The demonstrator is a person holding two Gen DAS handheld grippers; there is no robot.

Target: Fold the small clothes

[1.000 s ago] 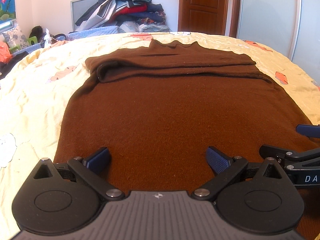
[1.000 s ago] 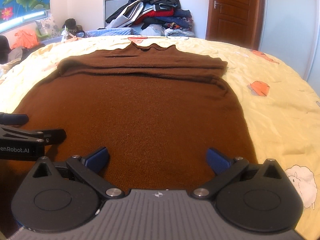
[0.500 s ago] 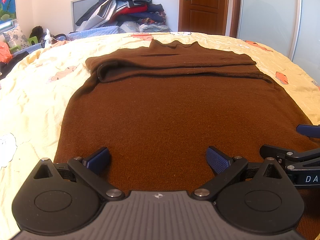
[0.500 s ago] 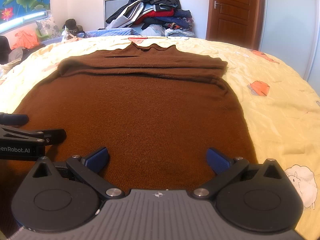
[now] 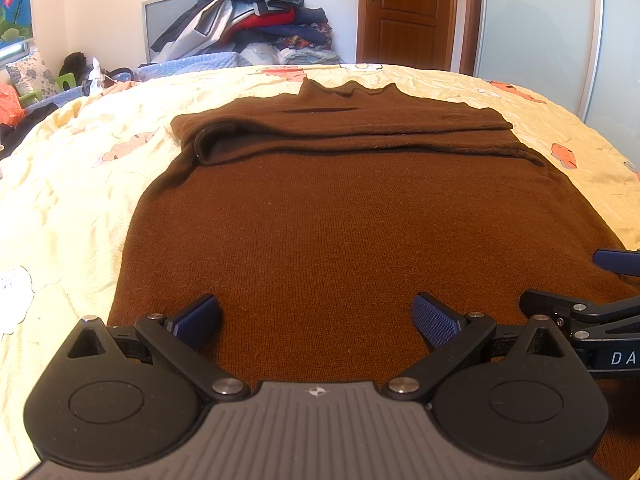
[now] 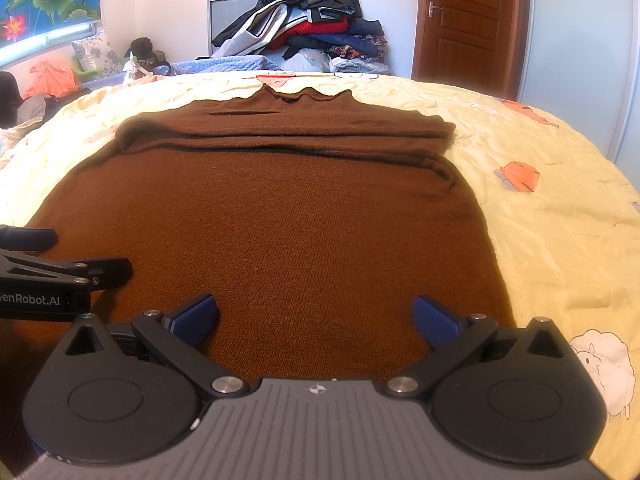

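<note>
with sleeves already folded across the far end, we hold the left tool (image 5: 316, 316) and right tool (image 6: 316, 316) spread apart over the brown sweater's (image 5: 340, 232) near hem, ready to pinch it

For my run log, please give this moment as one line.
phase: before bottom fold | brown sweater: flat on bed, sleeves folded across | left gripper: open, over hem | right gripper: open, over hem

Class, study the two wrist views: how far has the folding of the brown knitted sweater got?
Done: the sleeves of the brown knitted sweater lie folded across its chest, and the body lies flat on the yellow patterned bedspread. In hand: nothing; the left gripper and right gripper are both open over the near hem, side by side. Left: grasping the hem and folding the body over, probably towards the collar.
</note>
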